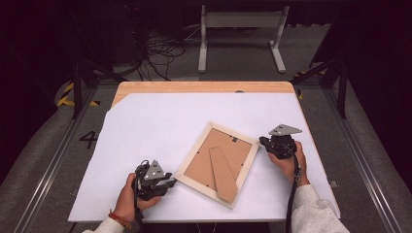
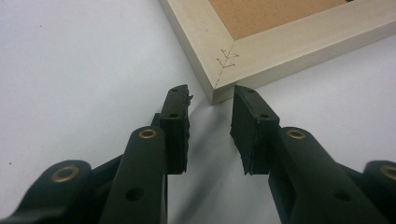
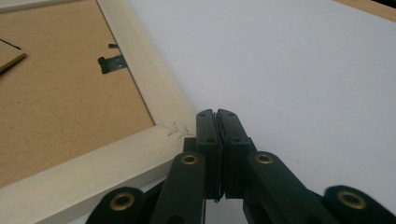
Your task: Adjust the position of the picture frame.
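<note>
A: Lying face down near the middle of the white sheet [image 1: 160,116], turned askew: frame [image 1: 216,164], pale wood, brown backing, stand flap [image 1: 223,174] folded flat on the back.

B: Noted. Left side?

A: Left gripper [image 1: 167,183] just off the frame's near-left corner [image 2: 219,86]. Jaws partly apart, nothing between them, corner sitting right at the gap. Not touching, as far as can be told.

B: Right side?

A: Right gripper [image 1: 265,141] at the far-right corner [image 3: 180,130]. Jaws shut together, empty, tips at or against the corner edge; contact hard to call.

B: Handling?

A: Probably light and stiff. Likely glazed underneath, so fragile; no dropping or twisting. Smooth sheet below, so apt to slide when pushed from one corner only.

B: Where to grip?

A: On the wooden rim, across a side rail or at opposite corners. Not the thin flap, not the backing.
</note>
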A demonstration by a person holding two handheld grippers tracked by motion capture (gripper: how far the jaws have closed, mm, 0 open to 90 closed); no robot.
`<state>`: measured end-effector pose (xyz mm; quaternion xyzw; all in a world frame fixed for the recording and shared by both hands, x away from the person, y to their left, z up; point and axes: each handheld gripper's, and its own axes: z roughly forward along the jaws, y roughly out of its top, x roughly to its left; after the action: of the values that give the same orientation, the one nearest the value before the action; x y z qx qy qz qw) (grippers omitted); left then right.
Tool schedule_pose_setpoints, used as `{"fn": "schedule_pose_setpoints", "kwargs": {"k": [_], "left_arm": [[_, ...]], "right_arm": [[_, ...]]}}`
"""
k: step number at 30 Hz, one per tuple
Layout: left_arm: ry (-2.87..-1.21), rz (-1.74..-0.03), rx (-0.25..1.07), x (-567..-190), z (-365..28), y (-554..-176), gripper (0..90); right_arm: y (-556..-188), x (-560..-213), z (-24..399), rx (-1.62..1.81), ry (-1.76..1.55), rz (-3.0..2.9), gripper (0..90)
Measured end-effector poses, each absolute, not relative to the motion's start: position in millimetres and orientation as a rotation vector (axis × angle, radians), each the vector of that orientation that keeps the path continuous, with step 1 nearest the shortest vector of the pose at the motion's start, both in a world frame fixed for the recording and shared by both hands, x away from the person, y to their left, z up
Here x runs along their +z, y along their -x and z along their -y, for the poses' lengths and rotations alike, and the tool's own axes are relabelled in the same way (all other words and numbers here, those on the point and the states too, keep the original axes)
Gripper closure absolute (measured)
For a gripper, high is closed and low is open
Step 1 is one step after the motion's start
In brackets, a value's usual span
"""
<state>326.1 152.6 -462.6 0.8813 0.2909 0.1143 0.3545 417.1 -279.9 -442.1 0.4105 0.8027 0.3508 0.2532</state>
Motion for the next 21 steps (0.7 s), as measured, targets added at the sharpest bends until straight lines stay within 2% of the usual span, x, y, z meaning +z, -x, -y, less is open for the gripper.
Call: {"fn": "schedule_pose_setpoints", "kwargs": {"k": [21], "left_arm": [[-2.258,-0.792,0.315,-463,-152,-345,66.3]], "right_arm": [[-423,-452,293,0.928,-1.123,-2.208,90.0]]}}
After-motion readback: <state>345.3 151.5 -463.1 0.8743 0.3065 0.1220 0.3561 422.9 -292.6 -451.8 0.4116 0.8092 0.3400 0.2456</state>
